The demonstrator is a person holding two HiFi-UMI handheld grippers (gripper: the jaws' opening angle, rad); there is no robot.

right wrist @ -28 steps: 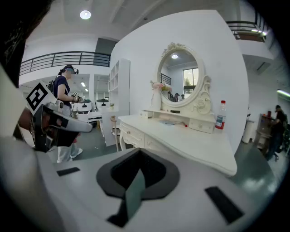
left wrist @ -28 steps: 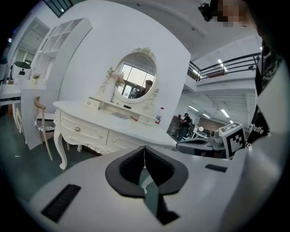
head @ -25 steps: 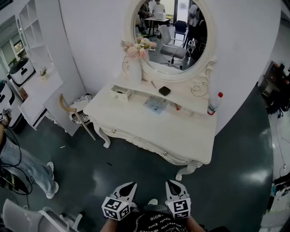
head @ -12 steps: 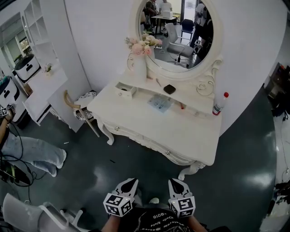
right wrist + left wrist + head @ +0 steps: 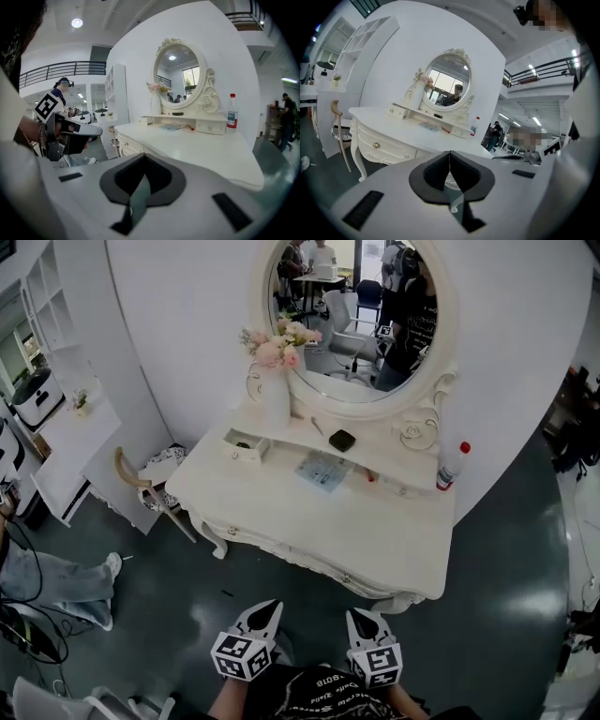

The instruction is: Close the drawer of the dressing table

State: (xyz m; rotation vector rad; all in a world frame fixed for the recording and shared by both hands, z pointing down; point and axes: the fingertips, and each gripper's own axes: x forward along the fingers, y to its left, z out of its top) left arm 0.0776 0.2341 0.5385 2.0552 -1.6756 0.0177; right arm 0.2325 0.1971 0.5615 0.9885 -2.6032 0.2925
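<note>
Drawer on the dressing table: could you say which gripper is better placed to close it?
Probably left. The open drawer sits at the left end of the shelf, nearer the left gripper; the right gripper would reach across.

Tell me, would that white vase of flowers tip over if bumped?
Probably, yes: the vase is tall and narrow, with flowers bunched on top, so it looks top-heavy. It seems like hard ceramic, so likely stiff and breakable. It stands near the open small drawer.
</note>
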